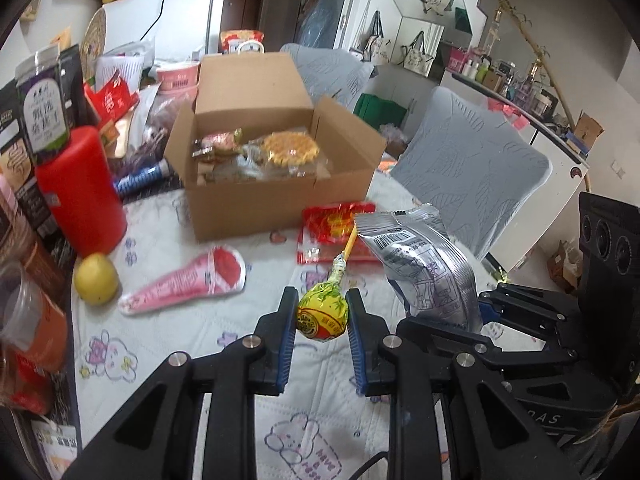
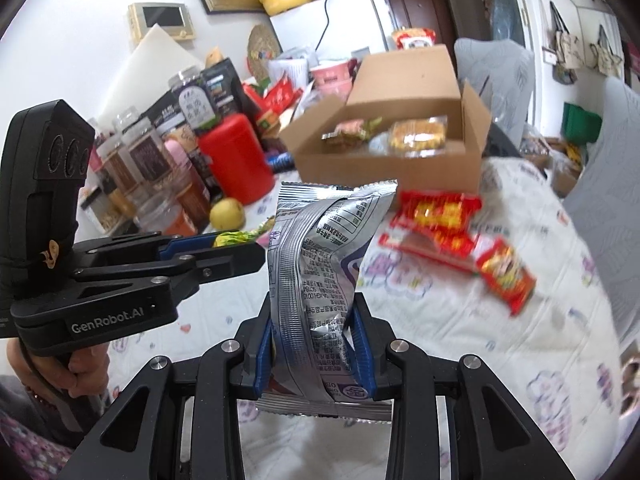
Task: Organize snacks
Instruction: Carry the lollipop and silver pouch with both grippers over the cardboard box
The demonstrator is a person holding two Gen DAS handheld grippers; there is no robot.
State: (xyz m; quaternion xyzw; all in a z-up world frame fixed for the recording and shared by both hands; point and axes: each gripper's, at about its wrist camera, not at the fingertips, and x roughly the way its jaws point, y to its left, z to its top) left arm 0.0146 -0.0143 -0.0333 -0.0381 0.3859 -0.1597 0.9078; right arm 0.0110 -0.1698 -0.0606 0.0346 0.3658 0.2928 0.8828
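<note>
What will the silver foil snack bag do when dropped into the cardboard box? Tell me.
The silver foil snack bag, pinched by the right gripper, looks puffy and creased, so probably light and crushable. Its glossy foil may slide. It should land softly in the brown cardboard box, hardly rolling.

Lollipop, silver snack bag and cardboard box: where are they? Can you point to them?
lollipop (image 1: 322, 312): left wrist view, on its wrapped round head.
silver snack bag (image 2: 320, 264): right wrist view, middle of the printed back.
cardboard box (image 1: 276, 208): left wrist view, on its front wall.
</note>
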